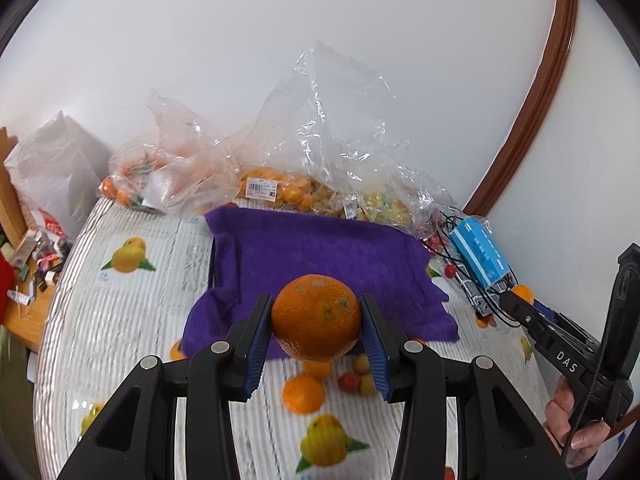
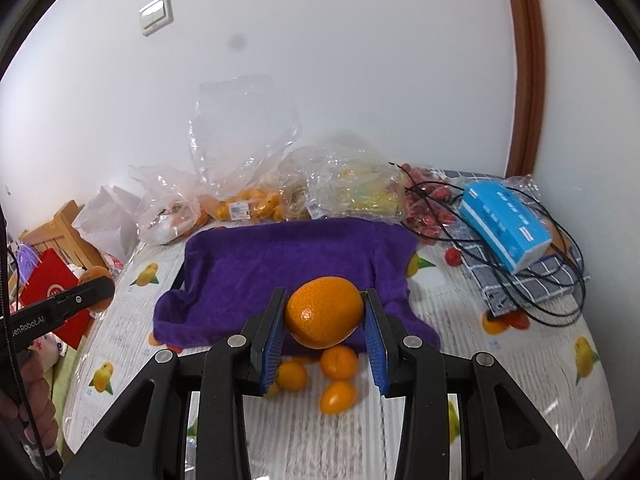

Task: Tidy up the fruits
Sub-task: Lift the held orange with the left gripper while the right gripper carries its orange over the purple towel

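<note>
Orange fills the middle of both wrist views. My left gripper [image 1: 316,320] is clamped on a large orange [image 1: 316,318], its blue pads [image 1: 256,344] pressing both sides, and it hangs above the near edge of the purple towel [image 1: 320,256]. My right gripper [image 2: 325,320] grips a second orange [image 2: 325,312] the same way, over the same towel edge.

Loose small fruits [image 2: 338,396] lie on the fruit-print tablecloth [image 1: 132,320] below the fingers; the held fruit and the gripper bodies hide part of that cluster, so I cannot count them. Whether the towel covers a tray I cannot tell, though its edges stand raised.

Behind it, crumpled clear bags [image 1: 320,128] hold more fruit; glare blurs what is inside. A blue box [image 2: 504,216] sits on a checked cloth [image 2: 532,284] under black cable [image 2: 560,280]. At the left view's right edge my other gripper appears, mostly cut off, a small orange shape at its tip.
</note>
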Available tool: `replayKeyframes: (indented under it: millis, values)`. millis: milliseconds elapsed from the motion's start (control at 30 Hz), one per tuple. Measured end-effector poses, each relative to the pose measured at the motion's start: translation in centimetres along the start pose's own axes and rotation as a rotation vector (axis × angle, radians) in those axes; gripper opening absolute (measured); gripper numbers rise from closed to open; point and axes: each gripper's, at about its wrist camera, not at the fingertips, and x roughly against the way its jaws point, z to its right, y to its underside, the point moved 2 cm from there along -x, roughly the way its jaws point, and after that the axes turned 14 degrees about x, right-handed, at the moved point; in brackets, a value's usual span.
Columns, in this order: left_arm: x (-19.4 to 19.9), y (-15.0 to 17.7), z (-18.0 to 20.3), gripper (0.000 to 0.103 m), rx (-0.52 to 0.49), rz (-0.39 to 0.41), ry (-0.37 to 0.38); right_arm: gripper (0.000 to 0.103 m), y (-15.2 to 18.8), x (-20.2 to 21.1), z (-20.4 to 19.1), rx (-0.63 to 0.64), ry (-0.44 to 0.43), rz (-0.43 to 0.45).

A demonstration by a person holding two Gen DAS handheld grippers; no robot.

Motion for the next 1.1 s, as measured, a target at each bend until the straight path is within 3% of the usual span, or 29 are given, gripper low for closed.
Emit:
replayKeyframes:
  millis: [533,1100]
  values:
    - [-8.1,-3.1,-1.4,0.041,0.035,-0.036,-0.024,0.037,-1.5,-9.5,2.1,-0.014,-0.022,-0.050]
    - [-16.0,-2.4,-3.2,0.041,0.056,-0.132,-0.094,0.037,0.0,-18.2,2.9,-0.005,-0.034,-0.137]
